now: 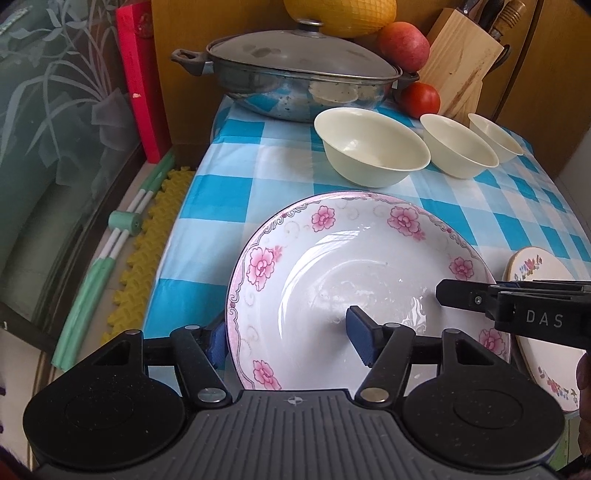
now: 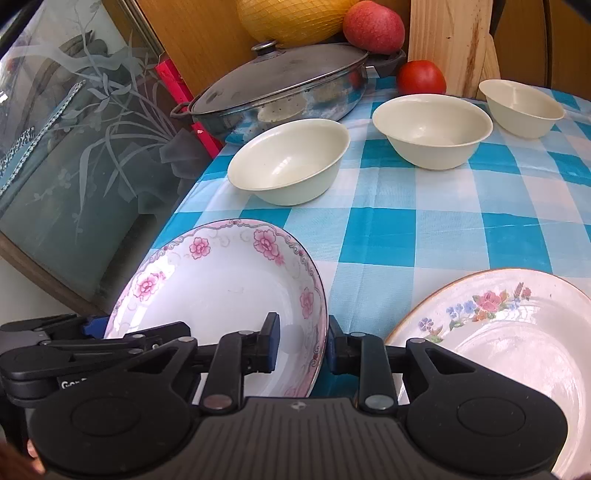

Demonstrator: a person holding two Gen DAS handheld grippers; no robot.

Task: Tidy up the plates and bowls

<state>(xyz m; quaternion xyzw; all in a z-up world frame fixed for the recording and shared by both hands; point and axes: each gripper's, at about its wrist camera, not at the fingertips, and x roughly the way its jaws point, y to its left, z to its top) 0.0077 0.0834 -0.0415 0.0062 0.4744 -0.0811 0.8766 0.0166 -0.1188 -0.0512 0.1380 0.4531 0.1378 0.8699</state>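
Observation:
A white deep plate with pink flowers [image 1: 332, 266] [image 2: 221, 291] lies at the near left of the blue checked tablecloth [image 1: 229, 192]. My left gripper [image 1: 290, 341] is open and straddles the plate's left rim, one pad outside and one well inside. My right gripper [image 2: 302, 343] straddles its right rim with a narrow gap; firm pressing does not show. In the left wrist view the right gripper [image 1: 454, 297] reaches in from the right. A second plate with coloured flowers [image 2: 509, 332] [image 1: 543, 273] lies just to the right. Three cream bowls [image 2: 291, 166] [image 2: 432, 125] [image 2: 524, 103] stand in a row behind.
A lidded steel pan [image 1: 295, 74] stands at the back, with a yellow netted melon [image 1: 340, 11], an apple [image 1: 402, 44], a tomato [image 1: 421, 98] and a wooden knife block [image 1: 461, 62]. The table's left edge drops to a red box [image 1: 136, 74] and an etched glass panel [image 1: 48, 122].

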